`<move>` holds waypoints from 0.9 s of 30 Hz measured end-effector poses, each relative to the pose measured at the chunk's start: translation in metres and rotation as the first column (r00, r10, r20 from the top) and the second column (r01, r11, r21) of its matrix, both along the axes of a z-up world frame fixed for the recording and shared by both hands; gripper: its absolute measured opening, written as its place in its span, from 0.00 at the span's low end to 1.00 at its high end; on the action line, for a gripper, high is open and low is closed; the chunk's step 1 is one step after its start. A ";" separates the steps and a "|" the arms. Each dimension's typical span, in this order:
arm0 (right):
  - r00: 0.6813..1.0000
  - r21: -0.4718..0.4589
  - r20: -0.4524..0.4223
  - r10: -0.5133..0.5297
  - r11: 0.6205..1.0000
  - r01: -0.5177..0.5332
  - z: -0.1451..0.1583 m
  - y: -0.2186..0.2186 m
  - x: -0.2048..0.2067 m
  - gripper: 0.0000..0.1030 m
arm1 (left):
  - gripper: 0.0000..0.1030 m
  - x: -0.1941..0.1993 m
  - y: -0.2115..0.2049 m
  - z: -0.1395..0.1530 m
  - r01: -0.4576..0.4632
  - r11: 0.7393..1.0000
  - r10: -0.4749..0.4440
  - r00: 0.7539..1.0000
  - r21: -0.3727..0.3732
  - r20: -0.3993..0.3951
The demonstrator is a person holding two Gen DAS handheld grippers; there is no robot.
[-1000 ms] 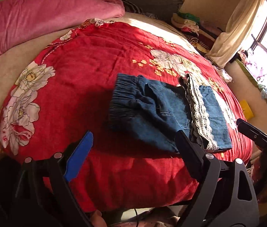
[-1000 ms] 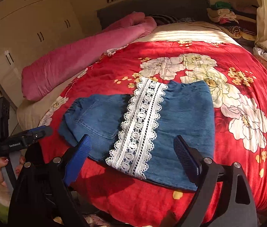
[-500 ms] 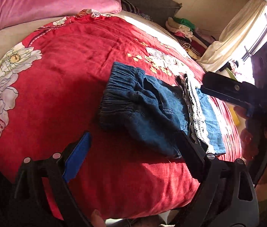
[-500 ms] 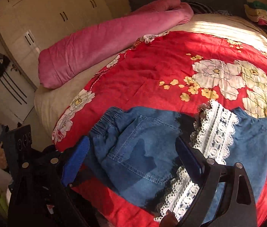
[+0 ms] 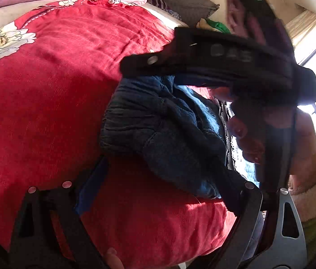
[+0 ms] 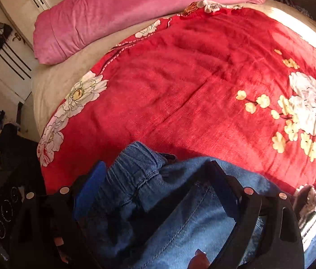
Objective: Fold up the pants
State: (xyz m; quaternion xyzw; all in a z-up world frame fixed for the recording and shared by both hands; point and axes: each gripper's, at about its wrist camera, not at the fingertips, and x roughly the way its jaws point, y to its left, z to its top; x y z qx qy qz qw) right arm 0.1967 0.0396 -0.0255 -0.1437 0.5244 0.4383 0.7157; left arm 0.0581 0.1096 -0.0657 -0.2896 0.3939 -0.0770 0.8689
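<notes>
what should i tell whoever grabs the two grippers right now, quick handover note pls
Left gripper: open, empty, low at the near edge of the denim pants.
Right gripper: jaws wide but just been closing, straddling the waistband end, no clamp visible yet.
Pants: on the red floral blanket, bunched at the waistband, lace trim to the right.
Done: pants look partly folded.
Left: probably grip the waistband end, fold across, flatten.
</notes>
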 end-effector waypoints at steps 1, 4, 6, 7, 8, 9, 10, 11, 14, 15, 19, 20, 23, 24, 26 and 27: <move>1.000 -0.013 -0.008 0.001 1.000 -0.001 -0.007 0.003 0.001 0.71 | 0.81 0.002 0.001 -0.001 -0.006 1.000 0.006 1.000 -0.006 0.001; 1.000 -0.007 -0.024 0.013 1.000 -0.013 -0.018 0.005 0.002 0.60 | 0.81 0.004 0.003 -0.004 -0.021 0.999 0.021 1.000 -0.028 -0.002; 0.999 0.017 -0.039 0.016 1.000 -0.016 -0.016 -0.001 0.002 0.50 | 0.79 0.004 0.003 -0.004 -0.024 0.999 0.024 1.000 -0.026 -0.004; 0.999 0.029 -0.046 0.011 1.000 -0.010 -0.014 -0.004 0.002 0.46 | 0.78 0.005 0.002 -0.004 -0.027 0.999 0.027 1.000 -0.019 -0.007; 0.999 0.041 -0.050 0.006 0.999 -0.004 -0.011 -0.008 0.003 0.42 | 0.74 0.006 0.002 -0.004 -0.033 0.999 0.032 0.999 -0.014 -0.010; 0.999 0.056 -0.052 0.002 0.998 0.001 -0.007 -0.012 0.003 0.39 | 0.70 0.007 0.003 -0.004 -0.039 0.999 0.039 0.999 -0.015 -0.011; 0.999 0.071 -0.051 -0.002 0.997 0.006 -0.003 -0.017 0.002 0.38 | 0.67 0.010 0.004 -0.003 -0.044 0.999 0.044 0.999 -0.016 -0.013; 0.999 0.088 -0.052 -0.008 0.996 0.012 0.001 -0.020 0.002 0.37 | 0.58 0.012 0.003 -0.002 -0.042 0.999 0.042 0.999 -0.014 -0.013; 0.998 0.155 -0.056 -0.024 0.987 0.032 0.016 -0.035 0.001 0.37 | 0.32 0.021 0.003 -0.001 -0.021 0.999 0.021 1.000 -0.036 -0.019; 0.998 0.172 -0.056 -0.029 0.984 0.039 0.021 -0.041 0.001 0.37 | 0.24 0.023 0.001 0.002 -0.016 0.999 0.015 1.000 -0.040 -0.019; 0.997 0.254 -0.054 -0.048 0.965 0.060 0.045 -0.071 0.002 0.37 | 0.17 0.018 -0.015 0.028 0.012 1.000 -0.012 0.999 0.004 0.035; 0.997 0.274 -0.043 -0.057 0.959 0.067 0.052 -0.081 0.002 0.37 | 0.17 0.018 -0.021 0.036 0.022 1.000 -0.023 0.998 0.019 0.055; 0.995 0.331 -0.035 -0.093 0.938 0.100 0.071 -0.114 0.006 0.37 | 0.17 0.023 -0.041 0.057 0.053 0.996 -0.059 0.994 0.066 0.095; 0.994 0.344 -0.033 -0.107 0.932 0.112 0.075 -0.125 0.009 0.37 | 0.17 0.025 -0.049 0.062 0.062 0.994 -0.071 0.992 0.086 0.106; 0.990 0.368 -0.027 -0.136 0.920 0.136 0.082 -0.148 0.013 0.37 | 0.17 0.030 -0.064 0.071 0.077 0.990 -0.091 0.989 0.118 0.119; 0.989 0.375 -0.026 -0.148 0.915 0.147 0.085 -0.159 0.015 0.37 | 0.17 0.034 -0.073 0.075 0.089 0.988 -0.105 0.987 0.129 0.124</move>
